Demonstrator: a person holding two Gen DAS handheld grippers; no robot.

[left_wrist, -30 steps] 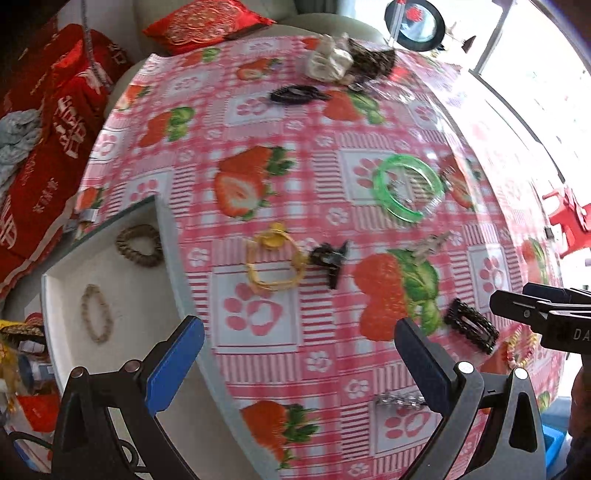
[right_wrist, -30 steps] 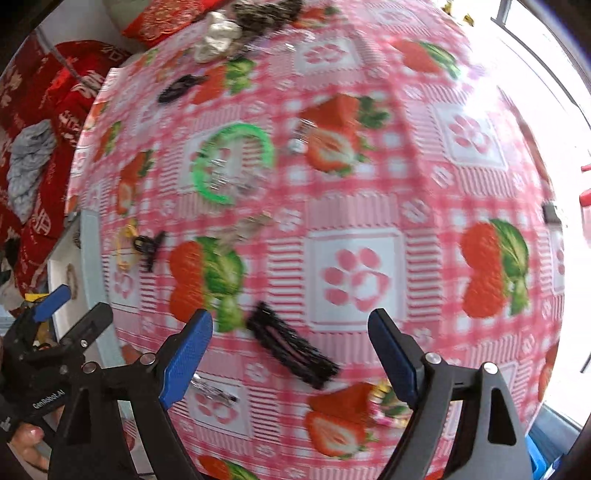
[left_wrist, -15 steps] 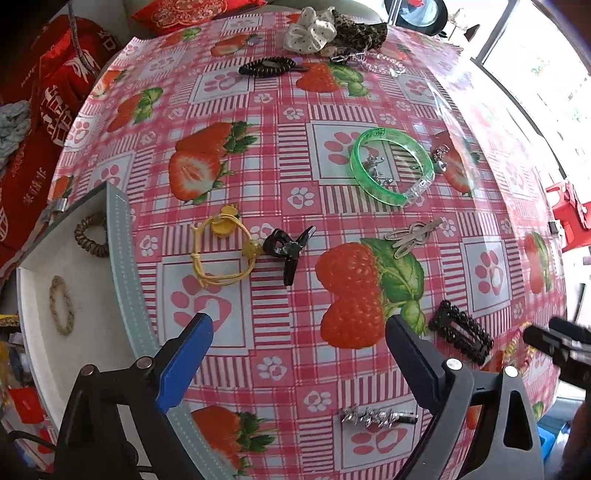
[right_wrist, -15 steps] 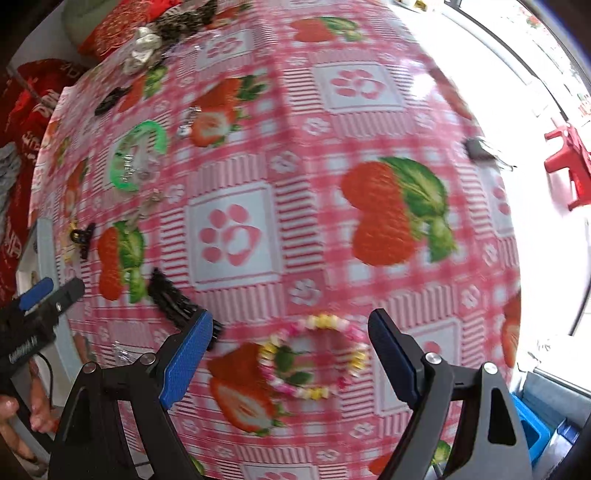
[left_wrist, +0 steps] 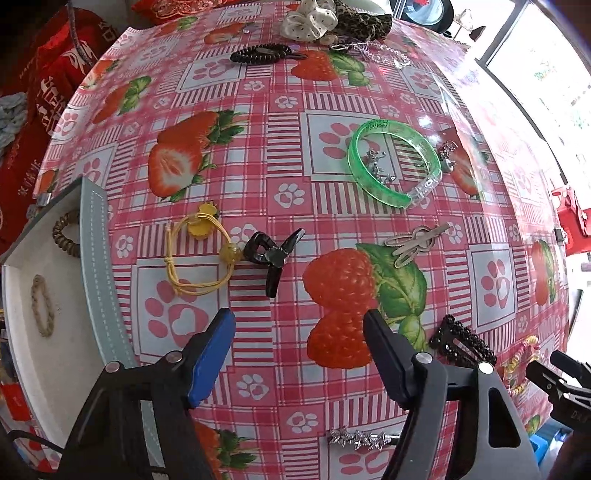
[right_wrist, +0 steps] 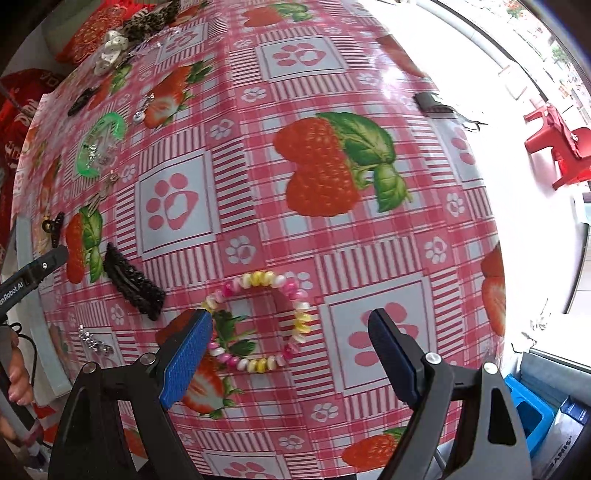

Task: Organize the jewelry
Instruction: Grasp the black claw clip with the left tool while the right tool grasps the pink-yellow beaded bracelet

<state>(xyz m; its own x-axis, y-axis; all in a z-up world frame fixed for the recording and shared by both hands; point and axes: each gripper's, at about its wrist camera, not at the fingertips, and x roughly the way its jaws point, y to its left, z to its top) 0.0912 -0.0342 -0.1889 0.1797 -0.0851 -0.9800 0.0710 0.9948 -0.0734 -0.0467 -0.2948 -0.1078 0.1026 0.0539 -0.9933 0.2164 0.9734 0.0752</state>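
My left gripper (left_wrist: 297,321) points down at the strawberry tablecloth (left_wrist: 258,155); its jaws are closing with only cloth between them. Just beyond its tips lie a black claw clip (left_wrist: 273,254) and a yellow hair tie (left_wrist: 200,228). At the left stands a grey-rimmed white tray (left_wrist: 99,277) holding a brown coil tie (left_wrist: 64,236) and a beige tie (left_wrist: 42,310). My right gripper (right_wrist: 291,321) is open over a pink and yellow bead bracelet (right_wrist: 258,277), which lies flat on the cloth between and just beyond its fingers, untouched.
A green bangle (left_wrist: 369,184), a silver clip (left_wrist: 413,243), a black rhinestone clip (left_wrist: 461,343) and a silver star clip (left_wrist: 356,439) lie around. Scrunchies (left_wrist: 310,22) sit at the far edge. Red chairs (right_wrist: 554,147) stand beyond the table's right edge.
The left gripper has sunk toward the cloth near the claw clip and its jaws have narrowed. The right gripper has swept from the black rhinestone clip to above the bead bracelet.
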